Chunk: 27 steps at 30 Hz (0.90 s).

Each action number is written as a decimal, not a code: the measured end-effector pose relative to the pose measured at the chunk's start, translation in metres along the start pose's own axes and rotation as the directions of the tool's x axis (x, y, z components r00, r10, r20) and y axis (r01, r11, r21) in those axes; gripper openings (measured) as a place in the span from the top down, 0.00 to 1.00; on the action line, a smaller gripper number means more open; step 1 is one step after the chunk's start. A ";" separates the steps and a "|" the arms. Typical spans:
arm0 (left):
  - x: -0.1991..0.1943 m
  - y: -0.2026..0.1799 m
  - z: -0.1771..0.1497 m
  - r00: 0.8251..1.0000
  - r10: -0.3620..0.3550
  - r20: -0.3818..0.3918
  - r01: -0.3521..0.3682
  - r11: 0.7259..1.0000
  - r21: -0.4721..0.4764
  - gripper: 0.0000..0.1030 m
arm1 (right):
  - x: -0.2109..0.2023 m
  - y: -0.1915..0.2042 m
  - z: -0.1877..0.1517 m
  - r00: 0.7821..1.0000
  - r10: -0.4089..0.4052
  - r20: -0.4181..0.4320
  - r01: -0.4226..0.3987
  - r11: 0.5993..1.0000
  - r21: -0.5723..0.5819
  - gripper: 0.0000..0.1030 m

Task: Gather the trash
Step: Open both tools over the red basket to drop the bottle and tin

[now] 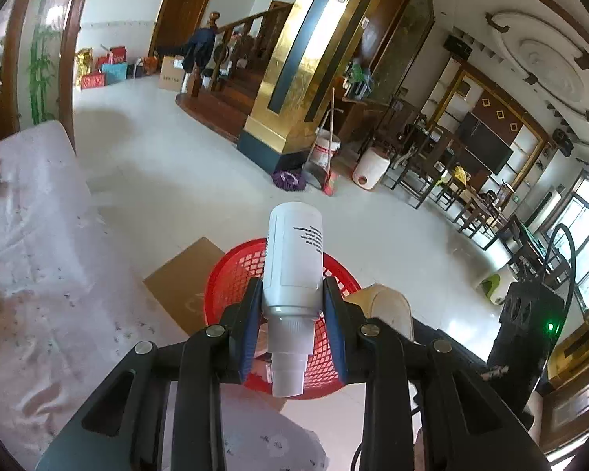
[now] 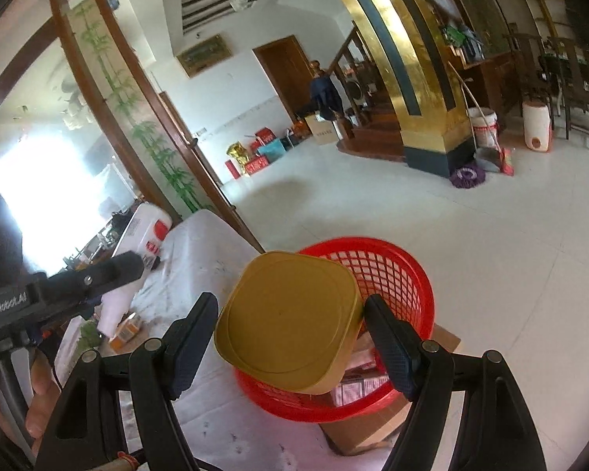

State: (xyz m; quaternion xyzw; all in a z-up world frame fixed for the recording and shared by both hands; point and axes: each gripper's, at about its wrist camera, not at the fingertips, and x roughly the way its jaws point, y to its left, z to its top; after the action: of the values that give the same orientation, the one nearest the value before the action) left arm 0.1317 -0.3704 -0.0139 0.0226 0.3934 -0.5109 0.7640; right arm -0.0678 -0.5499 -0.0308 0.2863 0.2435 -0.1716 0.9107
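Observation:
My left gripper (image 1: 292,306) is shut on a white plastic bottle (image 1: 294,255), its cap end toward the camera. The bottle hangs over a red mesh basket (image 1: 231,271) on the floor. My right gripper (image 2: 290,314) is shut on a gold square container (image 2: 286,322), bottom toward the camera, held above the same red basket (image 2: 396,274). Pink packets (image 2: 357,384) lie inside the basket. In the right wrist view the left gripper (image 2: 129,267) and white bottle (image 2: 116,306) show at the left edge.
A table with a pale printed cloth (image 1: 31,235) stands left of the basket. A flat cardboard sheet (image 1: 184,274) lies under the basket. Farther off are a gold pillar (image 1: 294,78), a broom and bucket (image 1: 326,149), a white jug (image 1: 371,167) and wooden chairs (image 1: 432,157).

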 end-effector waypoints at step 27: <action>0.075 0.025 -0.002 0.983 -0.045 -0.177 0.026 0.993 -0.111 0.64 | 0.036 -0.013 -0.007 0.996 -0.032 -0.084 0.034 0.999 0.022 0.20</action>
State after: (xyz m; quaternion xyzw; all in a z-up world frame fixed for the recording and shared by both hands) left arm 0.1631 -0.4154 -0.0714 0.0199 0.4879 -0.4983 0.7164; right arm -0.0466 -0.5620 -0.0616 0.2996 0.2839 -0.1774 0.8934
